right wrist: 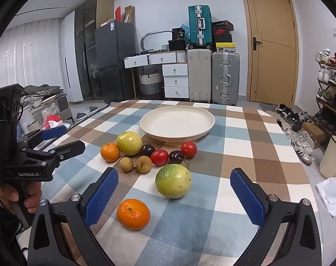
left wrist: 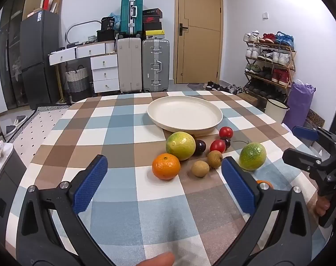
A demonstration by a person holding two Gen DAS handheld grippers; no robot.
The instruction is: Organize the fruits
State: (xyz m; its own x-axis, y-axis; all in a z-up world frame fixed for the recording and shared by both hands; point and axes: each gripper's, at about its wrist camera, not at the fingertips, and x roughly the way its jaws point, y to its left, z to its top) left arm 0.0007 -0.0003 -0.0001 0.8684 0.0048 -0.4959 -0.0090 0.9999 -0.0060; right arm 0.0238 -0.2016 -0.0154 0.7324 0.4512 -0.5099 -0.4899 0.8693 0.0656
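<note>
I hold both tools over the table with the checked blue, brown and white cloth [right wrist: 234,146], each tipped down toward the fruit. My left gripper [left wrist: 164,168] has its blue-padded jaws spread wide with nothing between the pads; the small round orange mandarin [left wrist: 166,166] lies on the cloth just ahead of the gap, at about twelve o'clock. My right gripper [right wrist: 174,181] is likewise spread wide and holds nothing; a second orange mandarin [right wrist: 133,214] sits low in the gap near the left pad, at about seven o'clock from the speckled green-yellow round fruit [right wrist: 173,181] that lies in the middle of the opening. The round cream shallow plate [right wrist: 145,124] stands bare at the far side, at twelve o'clock from the cluster. Just in front of its rim lie another large yellow-green round fruit [right wrist: 129,143], two small glossy red tomatoes [right wrist: 188,149] and two dark purple cherries [right wrist: 147,150], with two small brown longans [right wrist: 126,164] nearer to me. In the left wrist view the right tool shows at three o'clock; in the right wrist view the left tool shows at nine o'clock, with my hand [right wrist: 19,194] on its grip.
</note>
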